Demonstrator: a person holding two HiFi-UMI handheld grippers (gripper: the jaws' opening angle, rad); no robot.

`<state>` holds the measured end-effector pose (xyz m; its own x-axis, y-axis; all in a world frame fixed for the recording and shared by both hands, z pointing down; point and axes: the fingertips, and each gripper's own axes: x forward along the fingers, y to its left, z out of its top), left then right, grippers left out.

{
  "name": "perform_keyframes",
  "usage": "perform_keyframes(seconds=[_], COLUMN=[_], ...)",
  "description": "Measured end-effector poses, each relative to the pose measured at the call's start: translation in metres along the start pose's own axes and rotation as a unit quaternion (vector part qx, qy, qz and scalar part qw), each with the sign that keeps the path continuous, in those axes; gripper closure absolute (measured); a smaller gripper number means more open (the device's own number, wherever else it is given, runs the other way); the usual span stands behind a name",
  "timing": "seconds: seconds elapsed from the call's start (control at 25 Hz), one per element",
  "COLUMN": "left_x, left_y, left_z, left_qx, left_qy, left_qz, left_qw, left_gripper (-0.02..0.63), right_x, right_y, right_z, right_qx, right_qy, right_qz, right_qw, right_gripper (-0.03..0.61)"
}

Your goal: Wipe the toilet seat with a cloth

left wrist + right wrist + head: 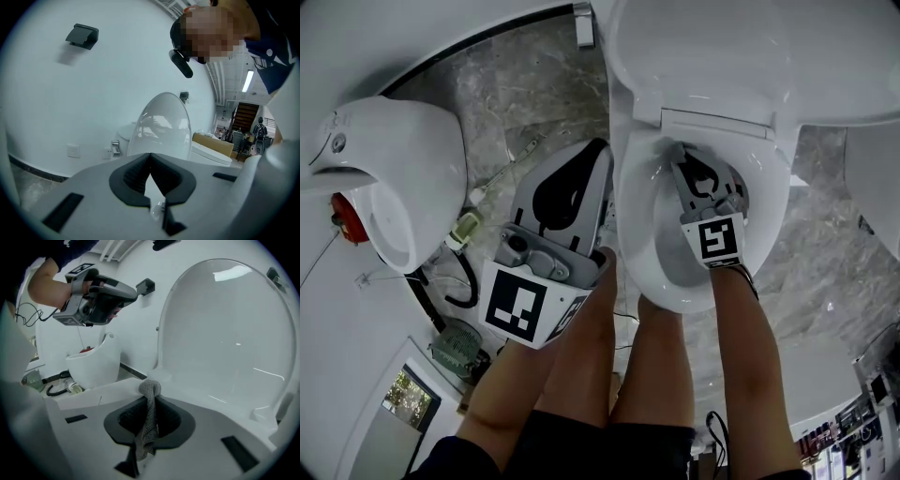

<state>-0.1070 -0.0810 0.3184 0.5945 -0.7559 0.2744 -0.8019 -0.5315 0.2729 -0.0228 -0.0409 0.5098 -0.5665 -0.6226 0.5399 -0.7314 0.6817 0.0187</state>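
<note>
- Your right gripper is clamped on a grey knitted cloth; the cloth's bunched end pokes past the tips.
- The cloth is at the rear of the white plastic toilet seat, just below the raised white lid; contact with the seat is unclear.
- Your left gripper has its jaws closed together on nothing and is held left of the bowl.

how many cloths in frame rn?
1. The grey cloth is pinched in the right claw, over the toilet. The left claw is shut on nothing. Others may be hidden out of view.
</note>
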Motion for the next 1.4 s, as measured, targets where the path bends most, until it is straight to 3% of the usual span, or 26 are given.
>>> perform_keyframes(seconds=[0.08, 0.12, 0.28, 0.36, 0.48, 0.56, 0.72, 0.96, 1.08, 1.24, 1.32, 1.4], left_x=[-0.001, 0.0, 0.001, 0.001, 0.004, 0.007, 0.009, 0.012, 0.013, 0.014, 0.015, 0.015], left_y=[-0.002, -0.003, -0.006, -0.008, -0.011, -0.013, -0.018, -0.028, -0.032, -0.029, -0.028, -0.028], left_z=[0.001, 0.002, 0.01, 0.014, 0.018, 0.017, 0.013, 0.007, 0.009, 0.012, 0.013, 0.015], left_qx=[-0.001, -0.001, 0.003, 0.005, 0.009, 0.013, 0.015, 0.02, 0.029, 0.041, 0.044, 0.044], left_qy=[-0.001, -0.002, -0.006, -0.007, -0.008, -0.006, -0.001, 0.008, 0.011, 0.016, 0.018, 0.019], left_qz=[-0.001, -0.002, -0.007, -0.007, -0.013, -0.017, -0.022, -0.032, -0.04, -0.046, -0.046, -0.047], left_qw=[1.0, 1.0, 1.0, 0.9999, 0.9998, 0.9998, 0.9996, 0.9993, 0.9987, 0.998, 0.9978, 0.9978], left_gripper=[0.6, 0.6, 0.6, 0.6, 0.6, 0.6, 0.6, 0.6, 0.6, 0.6, 0.6, 0.6], right_x=[-0.001, -0.001, -0.011, -0.025, -0.033, -0.025, -0.008, -0.022, -0.048, -0.1, -0.122, -0.132], right_y=[0.005, 0.016, 0.089, 0.117, 0.125, 0.105, 0.031, -0.035, -0.067, -0.103, -0.112, -0.116], right_z=[0.0, -0.001, -0.01, -0.018, -0.026, -0.029, -0.03, -0.032, -0.049, -0.078, -0.088, -0.093], right_qx=[0.004, -0.001, -0.051, -0.062, -0.065, -0.053, 0.019, 0.09, 0.129, 0.196, 0.231, 0.243], right_qy=[0.007, 0.01, 0.019, 0.027, 0.033, 0.035, 0.045, 0.052, 0.073, 0.092, 0.092, 0.091], right_qz=[-0.001, 0.018, 0.152, 0.199, 0.215, 0.174, 0.035, -0.105, -0.185, -0.292, -0.329, -0.353], right_qw=[1.0, 1.0, 0.987, 0.978, 0.974, 0.983, 0.998, 0.989, 0.972, 0.932, 0.911, 0.899], right_gripper=[0.52, 0.52, 0.521, 0.522, 0.52, 0.52, 0.52, 0.523, 0.522, 0.522, 0.522, 0.522])
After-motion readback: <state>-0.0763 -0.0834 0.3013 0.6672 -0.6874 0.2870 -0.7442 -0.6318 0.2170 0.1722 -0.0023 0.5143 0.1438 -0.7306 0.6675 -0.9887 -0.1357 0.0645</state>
